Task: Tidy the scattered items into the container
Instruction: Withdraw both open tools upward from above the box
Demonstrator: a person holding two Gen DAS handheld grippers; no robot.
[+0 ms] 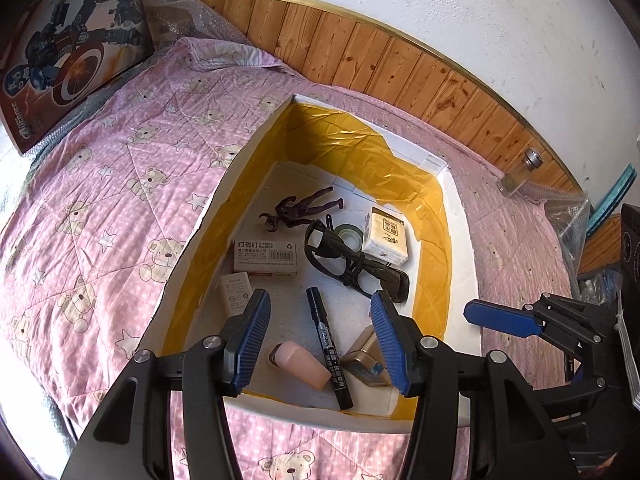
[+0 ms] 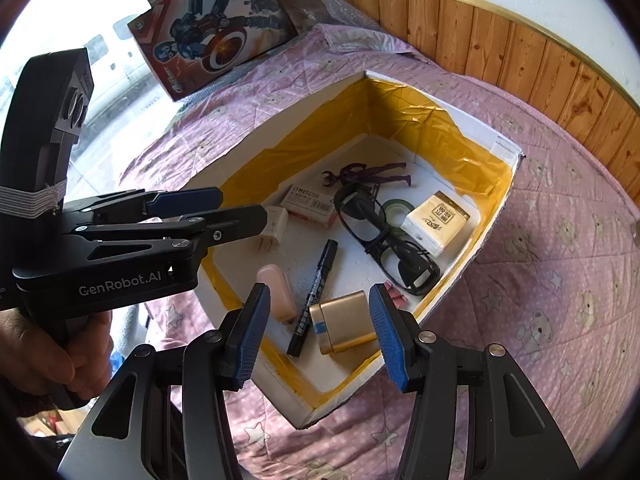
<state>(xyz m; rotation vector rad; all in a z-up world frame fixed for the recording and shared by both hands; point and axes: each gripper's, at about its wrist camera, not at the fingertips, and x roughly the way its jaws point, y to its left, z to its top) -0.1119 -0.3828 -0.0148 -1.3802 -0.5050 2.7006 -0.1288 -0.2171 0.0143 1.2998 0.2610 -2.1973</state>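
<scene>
A white foam box [image 1: 464, 240] [image 2: 256, 136] with yellow-lined walls sits on the bed. Inside lie a dark toy figure [image 1: 300, 208], a staples box [image 1: 266, 256], a white charger [image 1: 236, 292], a black marker [image 1: 326, 336] [image 2: 314, 296], a pink case [image 1: 300, 364] [image 2: 276, 292], a gold tin [image 2: 346, 322], black glasses [image 2: 384, 236], a tape roll [image 2: 396, 210] and a tissue pack [image 1: 386, 236] [image 2: 438, 222]. My left gripper [image 1: 322, 340] [image 2: 243, 205] hangs open over the box's near end, holding nothing. My right gripper [image 2: 320, 336] is open above the gold tin; one of its blue fingers [image 1: 500, 320] shows beside the box.
A pink bear-print quilt [image 1: 120, 160] [image 2: 540, 220] covers the bed. A toy carton with a robot picture [image 1: 76, 60] [image 2: 216, 36] leans at the far end. A glass jar [image 1: 520, 172] stands by the wood-panelled wall [image 1: 360, 52]. A hand [image 2: 48, 352] holds the left gripper's handle.
</scene>
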